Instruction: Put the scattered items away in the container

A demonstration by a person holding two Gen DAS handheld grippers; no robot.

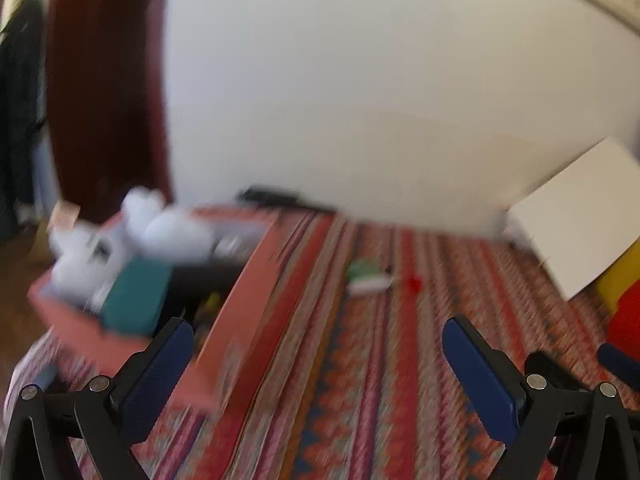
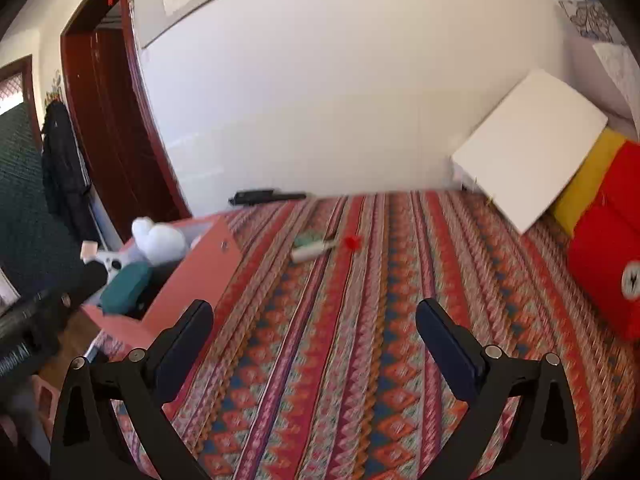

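A salmon-pink box [image 2: 188, 276] stands at the left edge of the striped bedspread [image 2: 360, 320]; it holds a white plush toy [image 2: 158, 238], a teal pouch [image 2: 126, 286] and a white gadget [image 2: 112, 262]. The box also shows, blurred, in the left wrist view [image 1: 240, 292]. Farther back on the spread lie a green and white item [image 2: 310, 246] and a small red item [image 2: 352, 241], which also show in the left wrist view as a green and white item [image 1: 366, 278] and a red item [image 1: 414, 283]. My left gripper [image 1: 318, 340] is open and empty beside the box. My right gripper [image 2: 314, 320] is open and empty over the spread.
A white board [image 2: 528, 156] leans on the wall at the back right, with yellow [image 2: 588, 180] and red cushions [image 2: 608, 256] beside it. A black device [image 2: 266, 196] lies at the wall. A dark red door frame [image 2: 108, 120] and a hanging jacket [image 2: 64, 168] are on the left.
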